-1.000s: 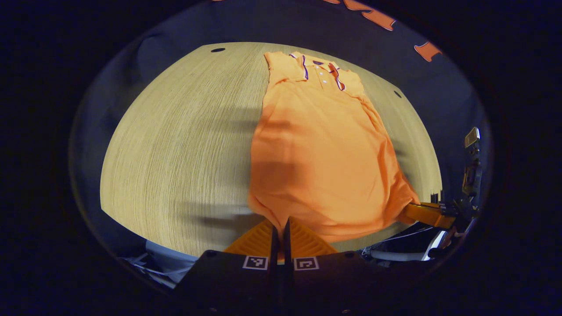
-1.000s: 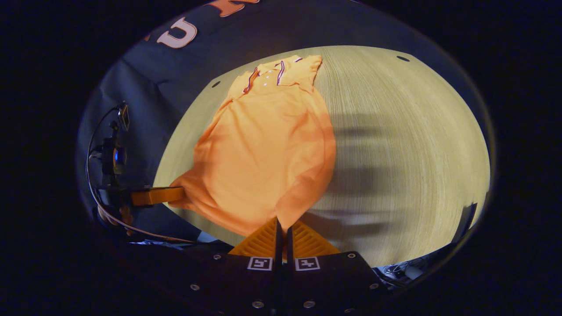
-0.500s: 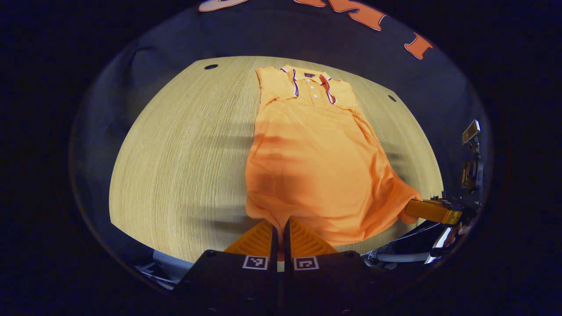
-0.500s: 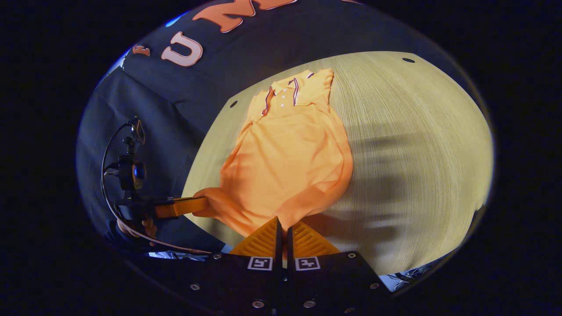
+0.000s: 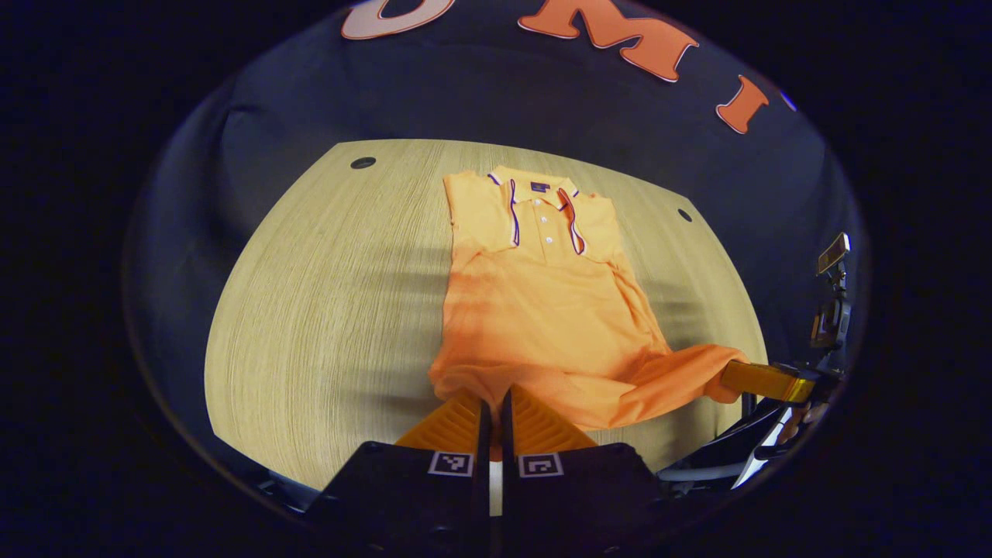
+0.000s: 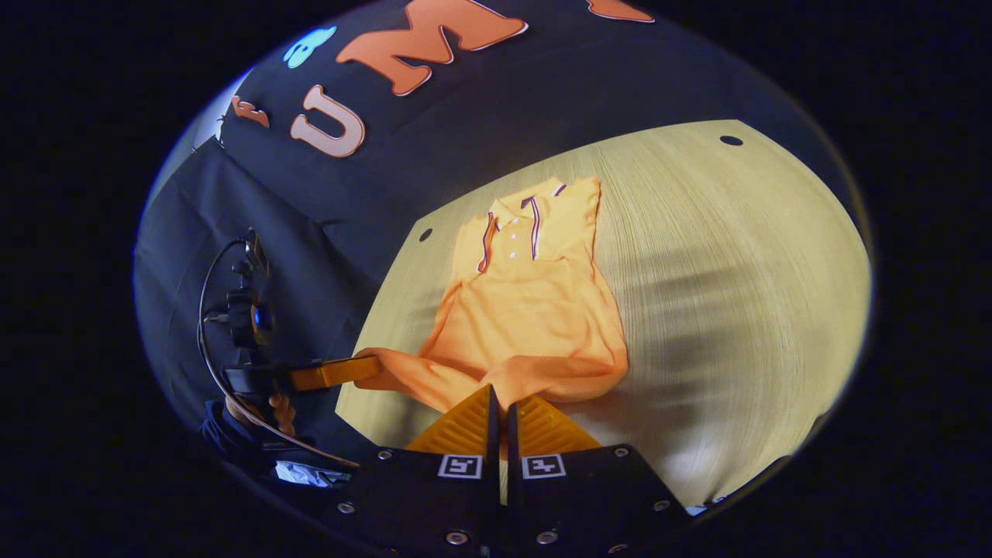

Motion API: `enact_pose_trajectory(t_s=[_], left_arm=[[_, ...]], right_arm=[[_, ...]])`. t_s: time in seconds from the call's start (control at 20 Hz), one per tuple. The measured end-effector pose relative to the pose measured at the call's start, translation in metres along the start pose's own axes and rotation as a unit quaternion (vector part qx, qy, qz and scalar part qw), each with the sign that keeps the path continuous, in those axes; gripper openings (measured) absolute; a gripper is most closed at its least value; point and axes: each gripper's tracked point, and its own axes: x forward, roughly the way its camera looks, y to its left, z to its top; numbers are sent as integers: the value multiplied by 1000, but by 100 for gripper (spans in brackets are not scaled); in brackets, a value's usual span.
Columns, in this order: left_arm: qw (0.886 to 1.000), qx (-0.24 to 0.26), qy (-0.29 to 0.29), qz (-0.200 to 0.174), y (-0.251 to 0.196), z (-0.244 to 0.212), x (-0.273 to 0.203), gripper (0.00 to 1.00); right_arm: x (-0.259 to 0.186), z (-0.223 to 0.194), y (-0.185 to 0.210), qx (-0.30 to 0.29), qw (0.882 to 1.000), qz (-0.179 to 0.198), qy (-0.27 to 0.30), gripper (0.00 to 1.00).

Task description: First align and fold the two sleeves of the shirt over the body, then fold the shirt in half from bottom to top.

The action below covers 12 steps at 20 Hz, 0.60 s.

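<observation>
Lying collar-end away from both cameras, the orange polo shirt rests on the pale wood-grain surface, with its sleeves already folded in over the body so that the upper part forms a neat narrow block. Its collar, trimmed with dark and white piping, and the buttoned placket lie flat at the far end. The near end, the bottom hem, is raised off the surface and held at its two corners. In the left gripper view, the left tongs are closed together on the hem's left corner, cloth pinched between the two fingers. Across the frame in that same view, the right tongs reach in from the side, gripping the other corner, and the hem stretches between the two as a sagging band. In the right gripper view, the right tongs are likewise pressed together on a bunch of hem cloth, while the left tongs come in from the left edge with a hand behind them and a cable looping off their camera mount. From this view the shirt sits toward the surface's left edge. Soft shadows fall across the wood just beside the shirt's body. Two small dark holes mark the surface's far corners.
</observation>
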Motion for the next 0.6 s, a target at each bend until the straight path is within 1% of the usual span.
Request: enact_pose_trajectory(t_s=[0.15,0.3,0.6], left_arm=[[1000,13,-21,-11,-1,37,2,7],[999,24,-37,-22,-5,71,10,7],[998,38,-48,-30,0,123,29,7]], right_arm=[[5,27,7,6,1000,1,-19,5],[10,55,10,10,999,-5,-38,5],[27,102,8,4,998,-25,-55,5]])
